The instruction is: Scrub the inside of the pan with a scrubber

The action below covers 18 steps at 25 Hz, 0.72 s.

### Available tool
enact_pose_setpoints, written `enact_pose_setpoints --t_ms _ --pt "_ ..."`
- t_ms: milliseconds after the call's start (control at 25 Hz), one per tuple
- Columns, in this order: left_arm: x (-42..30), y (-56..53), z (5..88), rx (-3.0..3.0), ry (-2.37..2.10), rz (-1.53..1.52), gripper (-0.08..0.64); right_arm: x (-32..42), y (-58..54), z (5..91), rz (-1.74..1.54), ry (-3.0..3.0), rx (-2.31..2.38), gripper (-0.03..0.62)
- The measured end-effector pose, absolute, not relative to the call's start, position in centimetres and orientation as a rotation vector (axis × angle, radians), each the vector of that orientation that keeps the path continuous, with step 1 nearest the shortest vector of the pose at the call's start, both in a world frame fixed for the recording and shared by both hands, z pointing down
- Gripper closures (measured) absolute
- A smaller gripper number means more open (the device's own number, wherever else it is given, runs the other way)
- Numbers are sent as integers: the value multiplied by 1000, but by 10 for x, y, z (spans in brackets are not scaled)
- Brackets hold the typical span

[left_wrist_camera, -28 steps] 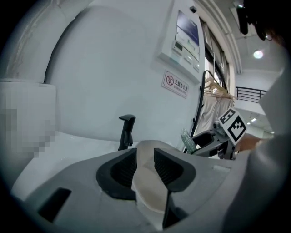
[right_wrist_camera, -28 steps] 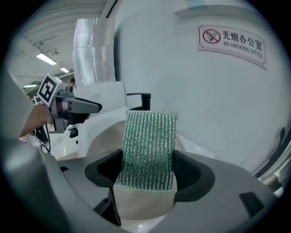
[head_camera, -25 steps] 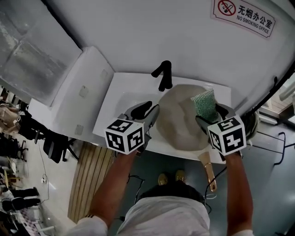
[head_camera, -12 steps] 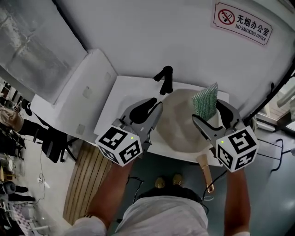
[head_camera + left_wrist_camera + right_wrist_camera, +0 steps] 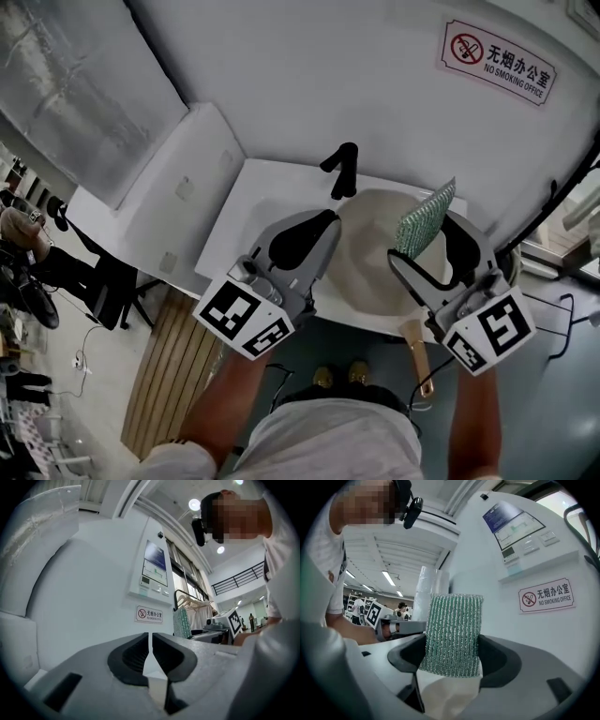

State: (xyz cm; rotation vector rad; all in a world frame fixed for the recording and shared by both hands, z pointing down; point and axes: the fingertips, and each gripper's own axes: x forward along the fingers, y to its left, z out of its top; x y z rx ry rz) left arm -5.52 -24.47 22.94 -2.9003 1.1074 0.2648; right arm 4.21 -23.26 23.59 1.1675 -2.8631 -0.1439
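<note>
Clamping a green woven scrubber (image 5: 427, 217) between its two grey jaws, the right gripper (image 5: 427, 248) hangs above the right part of a round beige pan (image 5: 370, 272). In the right gripper view the scrubber (image 5: 452, 634) stands upright between the dark pads of the right gripper (image 5: 452, 653), both of which press on its sides; most of it rises clear above the jaw tips. The pan lies in a white rectangular sink (image 5: 253, 202), its hollow side up, below a black tap (image 5: 340, 169) at the sink's far edge. A slim tan handle (image 5: 419, 361) reaches from the pan over the near edge of the sink, towards the person.

At the pan's left side the left gripper (image 5: 323, 225) is held over the sink, apart from the pan. Its jaws have just been closing, and the left gripper view shows the left gripper (image 5: 150, 637) with them drawn almost together, only a thin slit between the tips and nothing in it.

A red and white no-smoking sign (image 5: 497, 56) hangs on the white wall behind the sink; it shows in the left gripper view (image 5: 149, 614) and the right gripper view (image 5: 546, 596) as well.
</note>
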Motion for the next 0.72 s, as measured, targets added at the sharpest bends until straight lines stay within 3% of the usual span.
enact_pose_setpoints --t_ms 720 --pt "-38 -217 211 -2820 996 355 545 27 -209 225 -218 -3051 1035 244"
